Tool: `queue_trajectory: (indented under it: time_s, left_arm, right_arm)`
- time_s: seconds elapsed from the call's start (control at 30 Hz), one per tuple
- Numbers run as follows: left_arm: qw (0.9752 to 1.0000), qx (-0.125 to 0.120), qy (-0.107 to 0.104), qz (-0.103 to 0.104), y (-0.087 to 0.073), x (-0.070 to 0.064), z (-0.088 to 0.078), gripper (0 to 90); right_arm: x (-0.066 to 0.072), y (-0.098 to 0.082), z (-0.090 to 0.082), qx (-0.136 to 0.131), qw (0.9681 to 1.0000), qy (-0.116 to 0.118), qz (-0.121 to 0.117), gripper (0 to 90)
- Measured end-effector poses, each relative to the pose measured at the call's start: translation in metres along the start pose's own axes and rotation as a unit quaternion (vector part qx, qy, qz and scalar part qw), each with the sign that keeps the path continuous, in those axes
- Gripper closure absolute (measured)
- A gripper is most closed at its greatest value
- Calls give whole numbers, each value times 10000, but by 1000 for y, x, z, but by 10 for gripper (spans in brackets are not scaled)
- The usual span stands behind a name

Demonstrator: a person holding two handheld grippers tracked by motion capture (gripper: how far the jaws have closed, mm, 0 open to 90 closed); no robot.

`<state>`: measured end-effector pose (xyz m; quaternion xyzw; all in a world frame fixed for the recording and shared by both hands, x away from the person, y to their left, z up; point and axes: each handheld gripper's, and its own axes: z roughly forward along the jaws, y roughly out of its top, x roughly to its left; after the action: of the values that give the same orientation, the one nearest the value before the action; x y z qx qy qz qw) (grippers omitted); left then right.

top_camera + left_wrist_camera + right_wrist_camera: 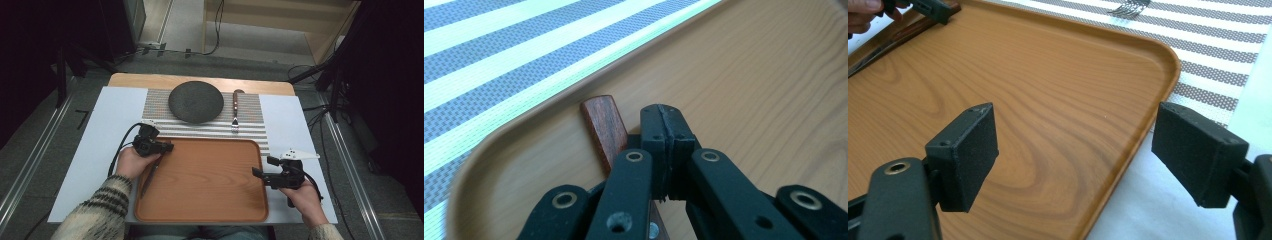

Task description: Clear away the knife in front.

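Knife (pixel 605 131), wooden-handled, lies in the tray (pixel 210 200) along its left rim just beside the clenched, empty left gripper (pixel 170 146), apparently set down there, while the right gripper (pixel 260 170) hangs released over the tray's right edge, with bare wood between them.

Orange-brown wood-grain tray (pixel 210 185), grey-and-white striped mat (pixel 250 107), dark grey plate (pixel 195 101) — reddish-brown knife handle (pixel 602 127).
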<state>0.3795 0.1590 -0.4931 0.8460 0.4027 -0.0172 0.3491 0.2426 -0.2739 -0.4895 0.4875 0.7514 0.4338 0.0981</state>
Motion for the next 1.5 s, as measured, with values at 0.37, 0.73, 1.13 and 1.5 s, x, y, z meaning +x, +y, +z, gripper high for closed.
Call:
queue_trajectory:
  time_s: [0.37, 0.73, 1.13, 1.5]
  left_arm:
    - [9998, -44, 150, -106, -12, 11, -16, 880]
    - [9989, -248, -396, 97, -11, -8, -30, 574]
    - [9935, -861, -680, 309, -22, -27, -51, 380]
    - [9931, -912, -586, 435, -33, -37, -57, 316]
  right_arm:
    - [3, 5, 8, 31, 9999, 91, -73, 166]
    - [3, 8, 11, 46, 9999, 113, -94, 166]
    - [3, 7, 8, -31, 9999, 139, -78, 166]
    - [3, 7, 7, -40, 9998, 163, -81, 166]
